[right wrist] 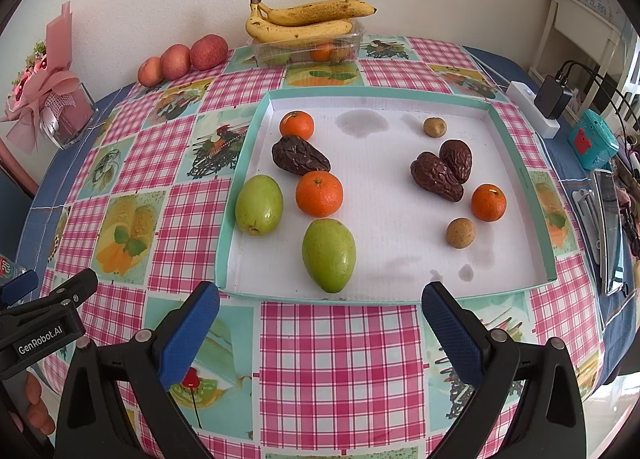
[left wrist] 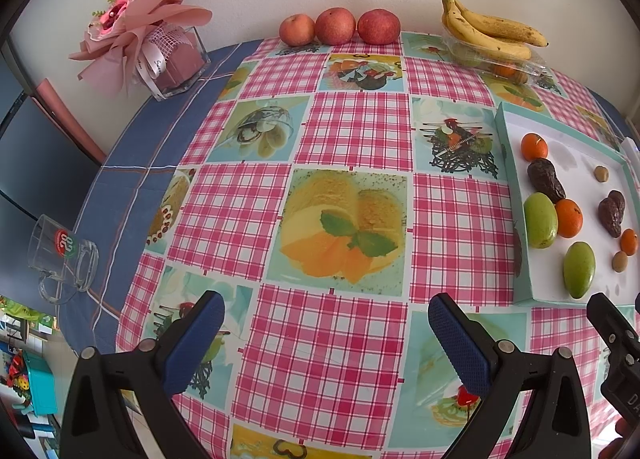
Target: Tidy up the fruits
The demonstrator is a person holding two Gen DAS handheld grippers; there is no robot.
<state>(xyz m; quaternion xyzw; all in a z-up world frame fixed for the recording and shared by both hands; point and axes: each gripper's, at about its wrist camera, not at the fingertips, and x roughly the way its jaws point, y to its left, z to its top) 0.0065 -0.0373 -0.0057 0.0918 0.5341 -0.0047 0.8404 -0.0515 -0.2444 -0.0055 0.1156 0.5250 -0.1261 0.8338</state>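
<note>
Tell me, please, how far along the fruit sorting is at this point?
Barely started, by the look of it. Apples and bananas sit grouped by the wall. In hand: nothing; the left gripper and right gripper are both open and empty. Left to do: the tray holds mixed oranges, green fruits, dates and small brown fruits, scattered and ungrouped.

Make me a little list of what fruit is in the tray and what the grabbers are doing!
tray: shallow white tray with teal rim, on the checked tablecloth
oranges: three
green fruits: two
dark wrinkled fruits: three
small brown round fruits: two
outside tray: bananas on a clear box, three apples
left gripper: jaws open, empty
right gripper: jaws open, empty
</note>
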